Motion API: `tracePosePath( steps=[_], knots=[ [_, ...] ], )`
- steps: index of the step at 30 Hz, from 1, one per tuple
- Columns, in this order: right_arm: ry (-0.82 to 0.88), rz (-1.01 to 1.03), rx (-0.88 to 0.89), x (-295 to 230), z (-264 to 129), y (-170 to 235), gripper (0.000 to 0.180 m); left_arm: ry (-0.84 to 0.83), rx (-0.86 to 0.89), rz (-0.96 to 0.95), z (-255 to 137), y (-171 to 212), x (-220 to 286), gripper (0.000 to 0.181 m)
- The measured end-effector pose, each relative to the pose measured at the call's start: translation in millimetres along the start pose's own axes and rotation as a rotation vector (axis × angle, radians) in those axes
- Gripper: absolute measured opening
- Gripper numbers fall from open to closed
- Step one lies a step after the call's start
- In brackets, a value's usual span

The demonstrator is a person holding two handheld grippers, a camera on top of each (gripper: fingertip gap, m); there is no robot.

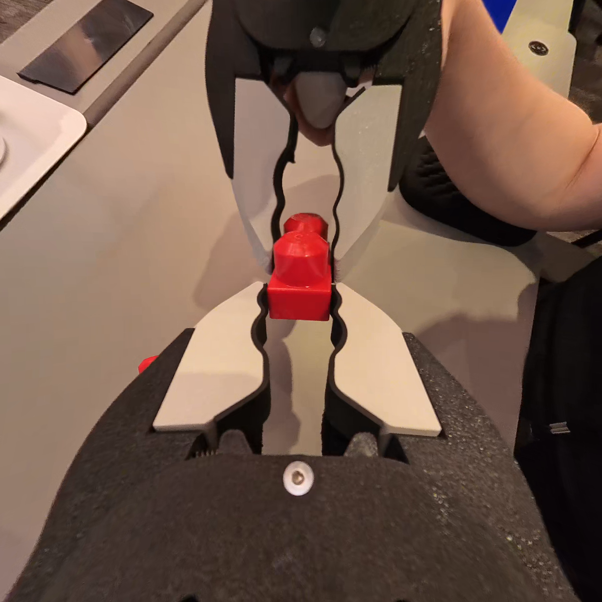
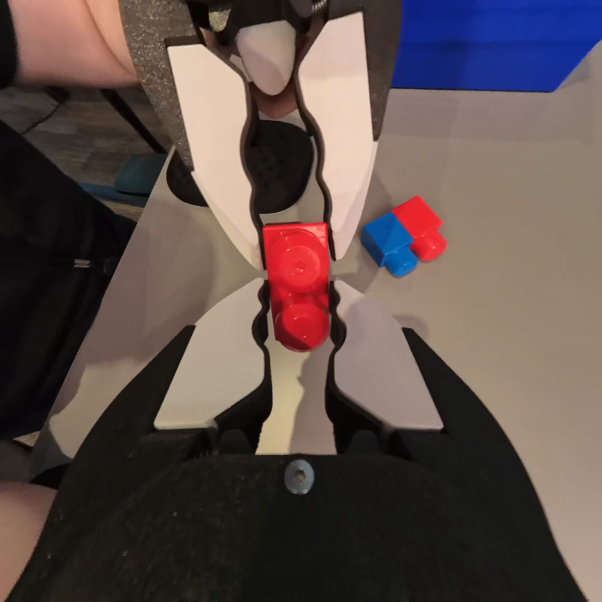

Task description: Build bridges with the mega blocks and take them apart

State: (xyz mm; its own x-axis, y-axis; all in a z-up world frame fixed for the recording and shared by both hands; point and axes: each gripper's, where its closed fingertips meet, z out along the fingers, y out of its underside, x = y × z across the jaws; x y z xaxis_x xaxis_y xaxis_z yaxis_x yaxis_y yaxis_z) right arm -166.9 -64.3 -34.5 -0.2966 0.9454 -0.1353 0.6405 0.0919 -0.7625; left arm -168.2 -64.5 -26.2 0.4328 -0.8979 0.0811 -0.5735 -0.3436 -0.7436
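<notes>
My left tool [image 1: 299, 286] and right tool [image 1: 304, 260] meet tip to tip, pointing at each other, each with its fingers closed on an end of the same red block [image 1: 299, 293]. My bare right forearm [image 1: 508, 136] reaches in from the far right behind its tool.

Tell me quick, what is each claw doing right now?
Left gripper: fingers shut on the red block.
Right gripper: fingers shut on the same red block, from its other end.

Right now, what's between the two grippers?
A red two-stud block, pinched by the left gripper and right gripper from opposite ends; both wrist views show it.
</notes>
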Motion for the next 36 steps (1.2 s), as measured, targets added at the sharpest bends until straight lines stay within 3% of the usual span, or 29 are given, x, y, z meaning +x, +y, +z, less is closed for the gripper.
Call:
tracePosePath(
  steps=[8,10,14,16,19,21,24,36],
  knots=[
    [-0.068,-0.005,0.002,-7,2,3,0.033,0.016,-0.002,0.007,-1,-1,5,0.037],
    [-0.051,0.003,0.028,-2,-4,4,0.033,-0.029,0.014,-0.012,-12,-2,-7,0.047],
    [0.024,0.069,0.088,16,-30,15,0.033,-0.4,-0.001,-0.005,-59,17,-79,0.064],
    [0.056,0.109,0.137,24,-45,18,0.033,-0.439,-0.047,-0.017,-67,36,-94,0.06],
    [0.092,0.149,0.171,33,-58,24,0.033,-0.326,-0.172,-0.114,-47,68,-88,0.064],
    [0.097,0.167,0.167,35,-60,29,0.033,-0.353,-0.253,-0.116,-34,85,-93,0.066],
    [0.099,0.179,0.156,37,-58,35,0.033,-0.418,-0.361,-0.086,-19,101,-99,0.083],
    [0.076,0.2,0.14,38,-55,42,0.033,-0.361,-0.446,-0.227,18,109,-105,0.089]
  ],
)
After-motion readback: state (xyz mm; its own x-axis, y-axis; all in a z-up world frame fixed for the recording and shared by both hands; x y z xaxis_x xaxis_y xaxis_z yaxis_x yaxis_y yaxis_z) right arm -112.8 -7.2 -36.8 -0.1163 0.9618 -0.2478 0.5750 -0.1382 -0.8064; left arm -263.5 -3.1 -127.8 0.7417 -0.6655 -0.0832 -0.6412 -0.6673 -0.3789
